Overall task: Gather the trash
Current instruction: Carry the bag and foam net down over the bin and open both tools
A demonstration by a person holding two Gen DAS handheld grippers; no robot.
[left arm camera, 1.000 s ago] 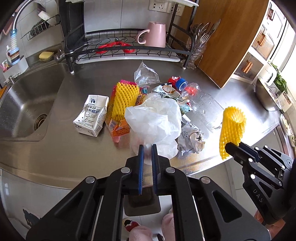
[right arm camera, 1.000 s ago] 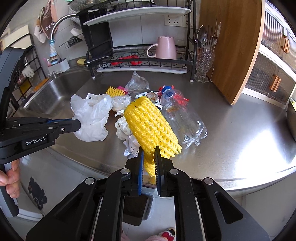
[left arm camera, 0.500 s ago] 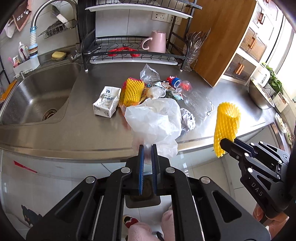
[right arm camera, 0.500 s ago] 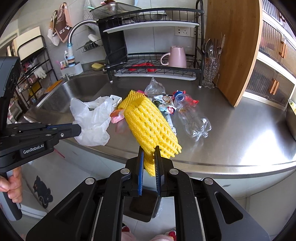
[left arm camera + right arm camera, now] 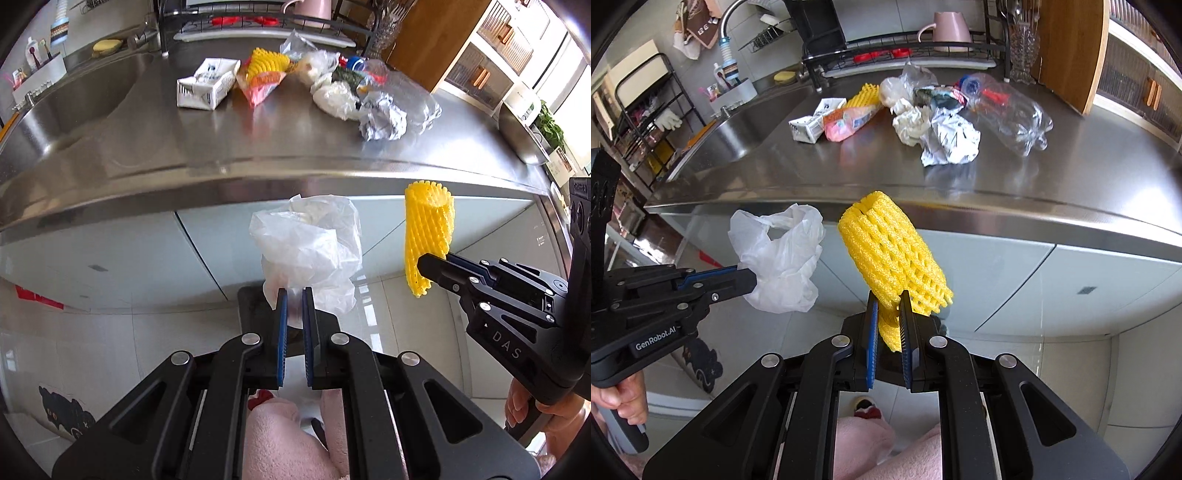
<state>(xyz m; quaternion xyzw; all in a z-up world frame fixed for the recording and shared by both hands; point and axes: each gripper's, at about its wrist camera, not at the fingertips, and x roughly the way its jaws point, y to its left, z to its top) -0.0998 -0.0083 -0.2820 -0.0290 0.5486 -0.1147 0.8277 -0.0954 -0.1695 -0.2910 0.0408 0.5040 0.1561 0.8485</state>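
My left gripper (image 5: pixel 294 301) is shut on a white plastic bag (image 5: pixel 310 247), held below the steel counter's front edge (image 5: pixel 258 173). It also shows in the right wrist view (image 5: pixel 777 254). My right gripper (image 5: pixel 888 304) is shut on a yellow foam fruit net (image 5: pixel 892 262), also below the counter edge; the net shows in the left wrist view (image 5: pixel 428 232) to the right of the bag. On the counter lie a milk carton (image 5: pixel 207 86), a second yellow net (image 5: pixel 264 64), crumpled paper (image 5: pixel 951 142) and a clear plastic bottle (image 5: pixel 1012 110).
A sink (image 5: pixel 85 107) lies at the counter's left. A dish rack (image 5: pixel 905 51) with a pink mug (image 5: pixel 951 26) stands at the back. A wooden board (image 5: pixel 1067 48) leans at the right. Pale cabinet fronts (image 5: pixel 1071 291) and tiled floor lie below the counter.
Both grippers have dropped from above the counter to below its front edge, carrying the bag and the yellow net with them. The trash on the counter has not moved.
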